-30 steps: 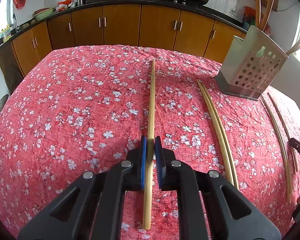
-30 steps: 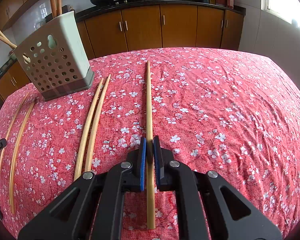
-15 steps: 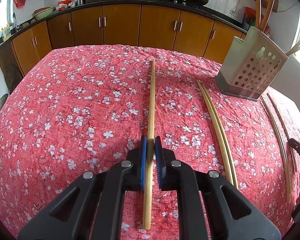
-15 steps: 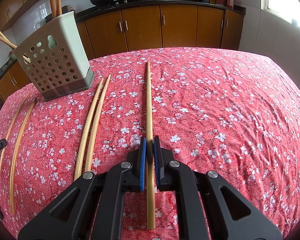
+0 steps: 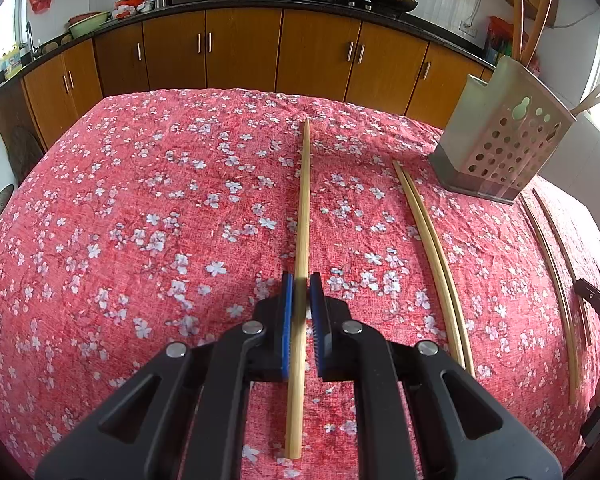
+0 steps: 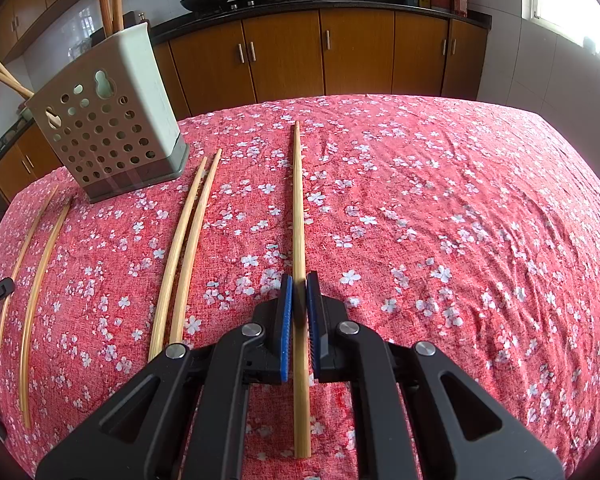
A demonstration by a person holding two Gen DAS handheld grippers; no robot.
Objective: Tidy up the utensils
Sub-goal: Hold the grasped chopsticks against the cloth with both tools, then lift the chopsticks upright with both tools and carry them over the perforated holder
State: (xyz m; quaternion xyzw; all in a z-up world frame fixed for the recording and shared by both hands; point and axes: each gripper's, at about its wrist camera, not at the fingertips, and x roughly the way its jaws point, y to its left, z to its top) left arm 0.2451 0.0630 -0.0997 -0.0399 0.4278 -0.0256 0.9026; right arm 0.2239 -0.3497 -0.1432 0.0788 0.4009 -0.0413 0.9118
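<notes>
My left gripper [image 5: 300, 286] is shut on a long bamboo chopstick [image 5: 305, 200] that points away over the red floral tablecloth [image 5: 140, 220]. My right gripper [image 6: 299, 285] is shut on another bamboo chopstick [image 6: 298, 200] the same way. A pale perforated utensil holder [image 5: 500, 148] stands at the far right in the left wrist view and at the far left in the right wrist view [image 6: 108, 128], with chopsticks standing in it. A pair of chopsticks [image 5: 432, 248] lies between the grippers; it also shows in the right wrist view [image 6: 188, 240].
Two thinner chopsticks [image 5: 556, 280] lie beyond the holder, also seen in the right wrist view [image 6: 36, 272]. Wooden kitchen cabinets [image 5: 240, 56] and a counter with pans stand behind the table. The other gripper's tip [image 5: 598, 308] shows at the right edge.
</notes>
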